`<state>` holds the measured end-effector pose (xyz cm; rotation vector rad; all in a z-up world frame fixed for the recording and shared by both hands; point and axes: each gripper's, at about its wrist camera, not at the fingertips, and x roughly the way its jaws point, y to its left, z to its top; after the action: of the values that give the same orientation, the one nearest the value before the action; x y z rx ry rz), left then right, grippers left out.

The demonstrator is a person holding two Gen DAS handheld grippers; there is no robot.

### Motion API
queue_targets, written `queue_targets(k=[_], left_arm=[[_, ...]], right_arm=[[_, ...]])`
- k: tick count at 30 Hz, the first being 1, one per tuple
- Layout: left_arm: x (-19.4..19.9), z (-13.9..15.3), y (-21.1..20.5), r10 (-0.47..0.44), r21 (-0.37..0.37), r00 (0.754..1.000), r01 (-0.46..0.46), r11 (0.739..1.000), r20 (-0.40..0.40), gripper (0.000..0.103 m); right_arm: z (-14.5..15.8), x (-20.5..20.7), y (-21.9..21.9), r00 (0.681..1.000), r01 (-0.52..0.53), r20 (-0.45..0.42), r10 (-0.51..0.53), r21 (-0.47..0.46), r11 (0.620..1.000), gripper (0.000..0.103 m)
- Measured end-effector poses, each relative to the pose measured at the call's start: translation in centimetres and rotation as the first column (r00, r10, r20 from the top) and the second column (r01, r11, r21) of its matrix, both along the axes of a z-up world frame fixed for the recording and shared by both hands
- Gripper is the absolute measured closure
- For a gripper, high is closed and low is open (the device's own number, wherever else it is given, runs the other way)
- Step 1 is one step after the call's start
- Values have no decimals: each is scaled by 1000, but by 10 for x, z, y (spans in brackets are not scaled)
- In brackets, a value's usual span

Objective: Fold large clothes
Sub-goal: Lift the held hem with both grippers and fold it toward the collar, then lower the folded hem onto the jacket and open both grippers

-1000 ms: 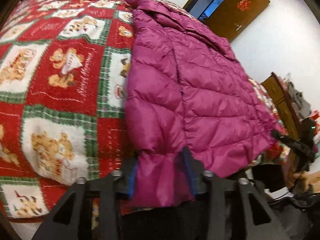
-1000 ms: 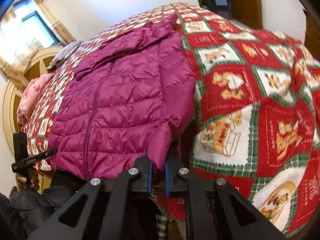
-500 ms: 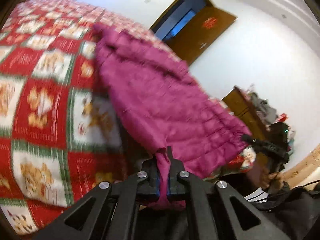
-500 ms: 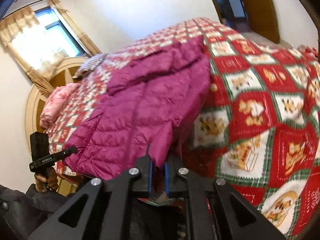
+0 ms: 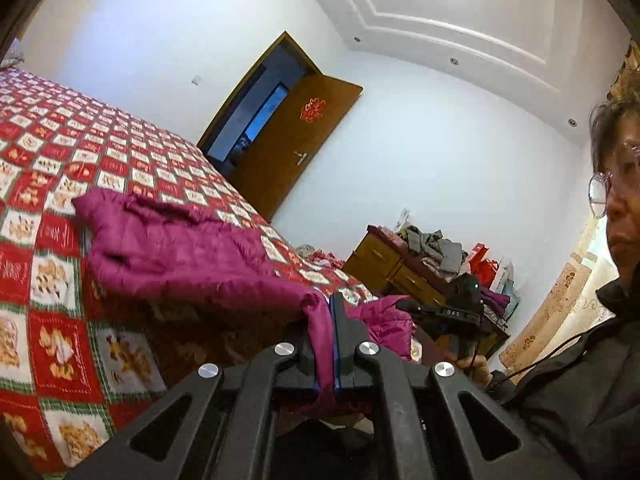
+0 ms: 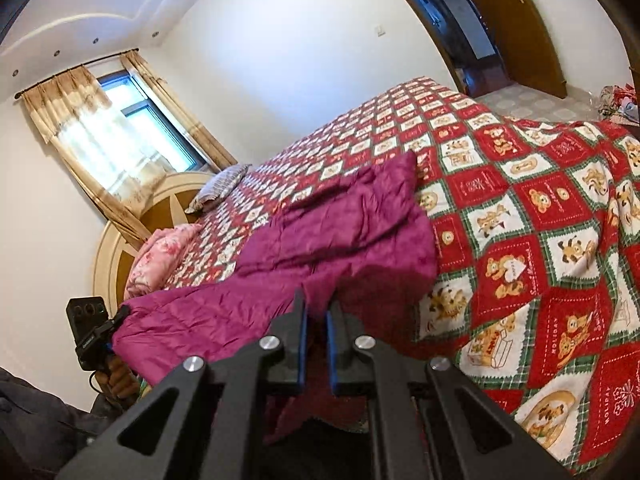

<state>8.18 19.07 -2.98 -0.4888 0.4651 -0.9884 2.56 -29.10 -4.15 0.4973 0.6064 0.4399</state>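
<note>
A magenta quilted puffer jacket point(image 5: 180, 256) lies on the red, teddy-bear patterned bedspread point(image 5: 48, 280), its near hem raised off the bed. My left gripper point(image 5: 325, 320) is shut on one corner of that hem, a fold of fabric pinched between the blue pads. In the right wrist view the jacket point(image 6: 320, 248) stretches away from me, and my right gripper point(image 6: 316, 312) is shut on the other hem corner. Each gripper shows in the other's view: the right gripper point(image 5: 460, 312) past the hem, the left gripper point(image 6: 90, 332) at the far left.
The bedspread point(image 6: 540, 240) covers the whole bed, with a pink pillow point(image 6: 160, 256) and a striped pillow point(image 6: 220, 188) by the headboard. A wooden dresser point(image 5: 392, 272) piled with clothes stands by the wall. A brown door point(image 5: 296, 144) is open. A person's dark jacket point(image 5: 580, 400) is close at the right.
The left gripper closed on the jacket hem. Both grippers rose and tilted up, lifting the near hem off the bed, so the views now show wall and ceiling.
</note>
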Motion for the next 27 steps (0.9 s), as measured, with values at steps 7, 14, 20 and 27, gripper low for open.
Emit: queue_targets(k=[7, 14, 20, 27], left_arm=[[49, 22, 9, 108, -11, 993, -108, 994, -47, 100], [151, 27, 20, 258, 49, 954, -253, 966, -153, 100], [249, 9, 10, 394, 207, 903, -358, 911, -174, 100], [353, -62, -7, 550, 431, 794, -415, 801, -258, 99]], right_arm=[[34, 35, -5, 997, 27, 80, -24, -42, 999, 92], [81, 135, -5, 979, 108, 185, -83, -132, 985, 92], [73, 252, 14, 978, 176, 148, -145, -218, 960, 92], [-9, 371, 29, 950, 305, 36, -309, -313, 899, 90]])
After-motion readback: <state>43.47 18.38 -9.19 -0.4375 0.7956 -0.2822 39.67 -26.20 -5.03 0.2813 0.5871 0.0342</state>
